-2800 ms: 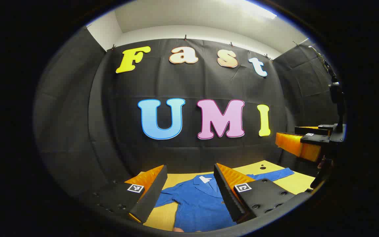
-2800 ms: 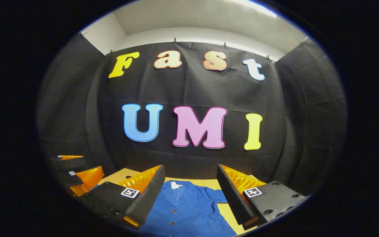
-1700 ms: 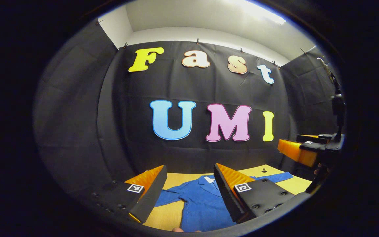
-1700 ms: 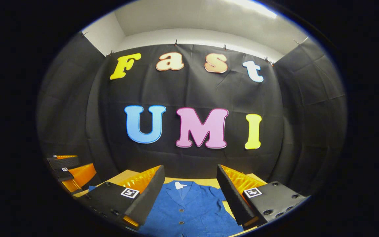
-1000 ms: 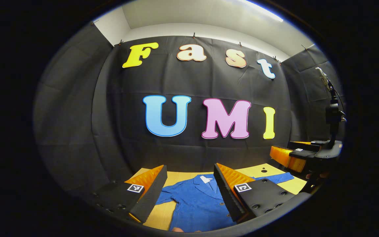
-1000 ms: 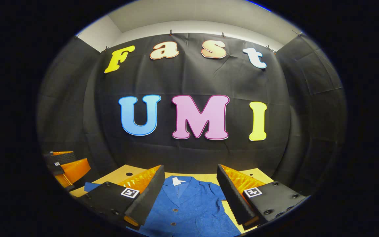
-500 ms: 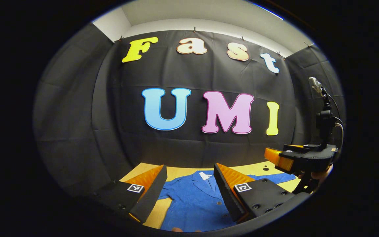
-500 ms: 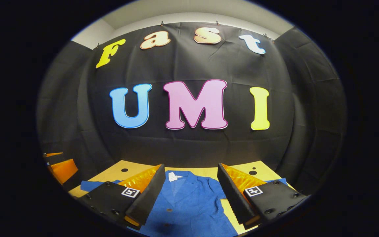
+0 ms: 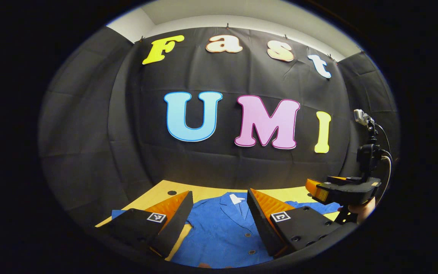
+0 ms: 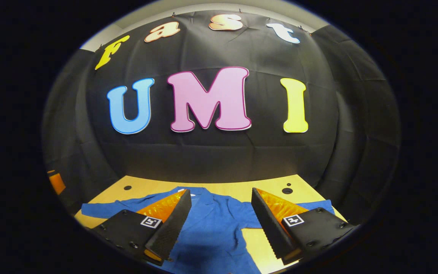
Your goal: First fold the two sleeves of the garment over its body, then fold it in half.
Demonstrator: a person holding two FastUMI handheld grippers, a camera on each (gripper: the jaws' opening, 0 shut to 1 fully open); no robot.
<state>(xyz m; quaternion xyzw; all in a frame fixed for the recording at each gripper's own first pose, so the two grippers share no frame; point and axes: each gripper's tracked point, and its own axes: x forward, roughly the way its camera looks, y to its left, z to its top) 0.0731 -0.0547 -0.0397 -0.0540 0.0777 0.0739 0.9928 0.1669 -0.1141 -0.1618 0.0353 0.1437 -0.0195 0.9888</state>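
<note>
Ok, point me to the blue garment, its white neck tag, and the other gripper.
blue garment (image 10: 219,224), right gripper view, on the chest.
white neck tag (image 9: 236,199), left gripper view, on the tag itself.
right gripper (image 9: 315,192), left gripper view, between its fingertips.

Left gripper (image 9: 219,217) hangs agape above blue garment (image 9: 224,232) on table (image 9: 158,192)

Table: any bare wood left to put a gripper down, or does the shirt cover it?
Bare patches on the table: the far strip between the blue shirt and the black back wall, with small holes, and a wedge under the shirt's right sleeve beside its body. The middle is crowded: shirt body, both sleeves spread wide, both open grippers above it.
</note>
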